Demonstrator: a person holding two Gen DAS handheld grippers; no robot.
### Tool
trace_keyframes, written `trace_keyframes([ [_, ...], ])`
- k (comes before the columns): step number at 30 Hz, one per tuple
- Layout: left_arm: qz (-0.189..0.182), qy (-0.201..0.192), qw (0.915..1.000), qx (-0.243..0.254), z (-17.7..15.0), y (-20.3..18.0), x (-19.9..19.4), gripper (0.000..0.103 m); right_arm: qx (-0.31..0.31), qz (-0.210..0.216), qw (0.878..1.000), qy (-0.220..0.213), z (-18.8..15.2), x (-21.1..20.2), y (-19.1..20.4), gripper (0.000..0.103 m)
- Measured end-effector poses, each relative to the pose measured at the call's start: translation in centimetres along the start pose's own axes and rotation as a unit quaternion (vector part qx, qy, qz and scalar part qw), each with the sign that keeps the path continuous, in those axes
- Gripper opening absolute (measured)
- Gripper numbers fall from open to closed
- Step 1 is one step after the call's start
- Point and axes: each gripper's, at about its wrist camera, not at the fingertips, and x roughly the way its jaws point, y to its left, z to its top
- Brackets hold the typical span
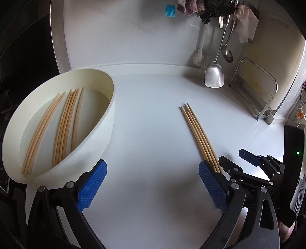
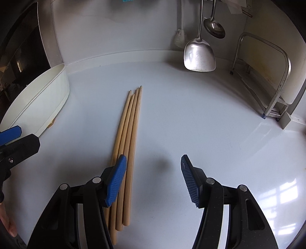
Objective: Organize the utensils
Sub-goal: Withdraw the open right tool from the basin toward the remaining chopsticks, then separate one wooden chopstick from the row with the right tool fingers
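Several wooden chopsticks (image 1: 198,134) lie in a bundle on the white counter; they also show in the right wrist view (image 2: 128,134). A white oval container (image 1: 107,122) at the left holds several more chopsticks (image 1: 63,126); its side shows in the right wrist view (image 2: 44,107). My left gripper (image 1: 153,182) is open and empty, low over the counter between the container and the bundle. My right gripper (image 2: 153,178) is open and empty, its left finger (image 2: 116,180) over the bundle's near ends. The right gripper shows in the left wrist view (image 1: 241,160).
A metal spatula (image 1: 214,74) and a ladle (image 1: 227,53) hang at the back wall, next to a white brush (image 1: 198,55). A metal rack (image 1: 258,92) with a cutting board stands at the right. Cloths (image 1: 191,7) hang above. A dark stove area lies to the left.
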Motion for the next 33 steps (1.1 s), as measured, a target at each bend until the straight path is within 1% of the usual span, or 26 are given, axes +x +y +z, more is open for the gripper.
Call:
trace_keyframes([
  [4, -0.001, 0.000, 1.0000, 0.000, -0.1, -0.5, 0.0, 0.095, -0.005, -0.001, 1.000, 0.002, 0.0, 0.2, 0.1, 0.057],
  [8, -0.001, 0.002, 1.0000, -0.005, -0.3, -0.8, 0.2, 0.095, -0.023, -0.014, 1.000, 0.000, -0.1, 0.1, 0.5, 0.057],
  [12, 0.001, 0.007, 0.9999, -0.008, -0.4, -1.0, 0.5, 0.095, -0.028, -0.011, 1.000, 0.001, -0.1, 0.1, 0.5, 0.057],
  [18, 0.003, 0.013, 0.9998, -0.017, -0.4, -1.2, 0.9, 0.095, -0.054, -0.022, 0.998, 0.006, -0.6, -0.1, 1.1, 0.057],
  [22, 0.003, 0.022, 0.9995, -0.021, -0.4, -1.8, 1.6, 0.095, -0.042, -0.021, 0.999, 0.010, -0.6, 0.1, 0.1, 0.056],
  [28, -0.011, 0.037, 0.9987, -0.034, -0.4, -2.9, 3.2, 0.095, -0.027, -0.023, 0.999, 0.011, -0.6, 0.1, -1.7, 0.057],
  [33, -0.006, 0.041, 0.9988, -0.027, -0.3, -4.1, 4.2, 0.095, -0.013, -0.024, 1.000, 0.010, -0.5, 0.2, -3.8, 0.056],
])
